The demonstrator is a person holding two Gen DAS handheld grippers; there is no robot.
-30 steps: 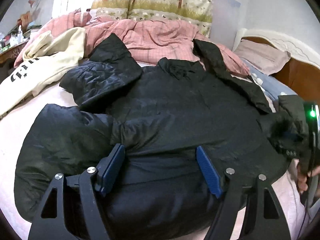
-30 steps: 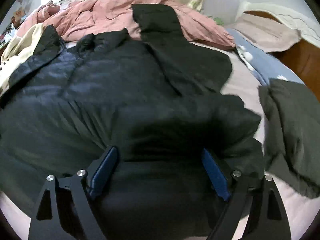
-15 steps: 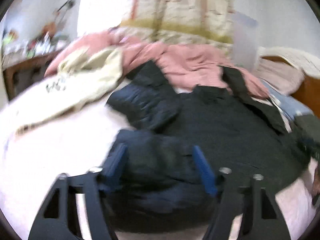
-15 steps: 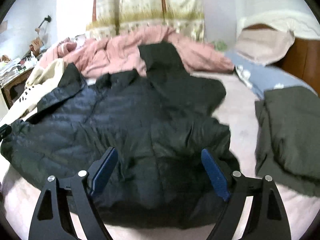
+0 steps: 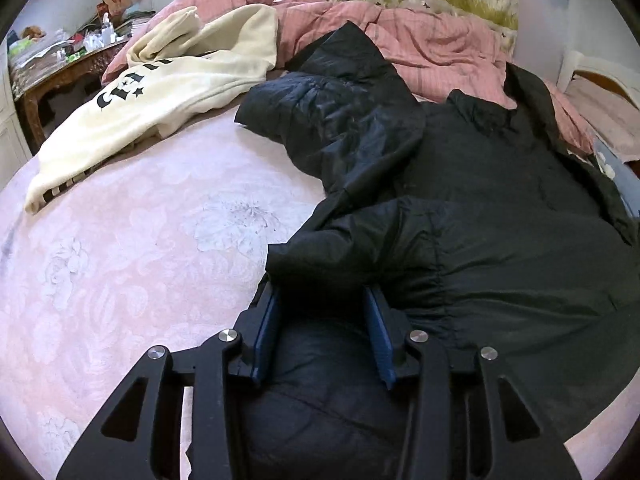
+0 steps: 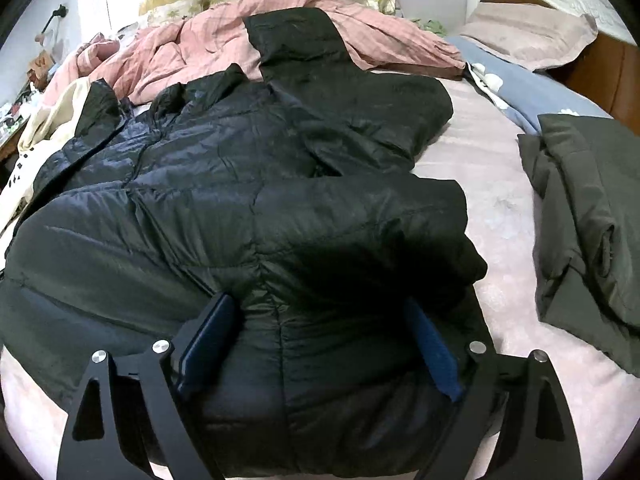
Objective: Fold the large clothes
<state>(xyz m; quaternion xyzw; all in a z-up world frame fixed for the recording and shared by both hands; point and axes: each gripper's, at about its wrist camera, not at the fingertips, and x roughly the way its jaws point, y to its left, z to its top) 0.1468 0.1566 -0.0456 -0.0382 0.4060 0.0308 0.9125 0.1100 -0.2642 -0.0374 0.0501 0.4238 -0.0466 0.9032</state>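
A large black puffer jacket (image 5: 480, 248) lies spread on the bed, also in the right wrist view (image 6: 248, 200). Its bottom part is folded up over the body. One sleeve (image 5: 340, 104) lies bent at the left, the other (image 6: 304, 52) reaches toward the pink quilt. My left gripper (image 5: 324, 312) sits at the jacket's left folded corner, jaws partly closed with fabric bunched between the blue pads. My right gripper (image 6: 320, 320) is open wide, its pads resting on the folded hem near the right side.
A cream hoodie (image 5: 168, 80) lies at the far left of the pink bedsheet (image 5: 120, 260). A rumpled pink quilt (image 6: 200, 40) fills the back. A folded dark olive garment (image 6: 592, 208) lies at the right. A cluttered wooden table (image 5: 60, 68) stands beyond the bed's left edge.
My left gripper swung left to the jacket's left corner and its jaws narrowed around fabric. My right gripper pulled back, then came down low on the folded hem, still open.
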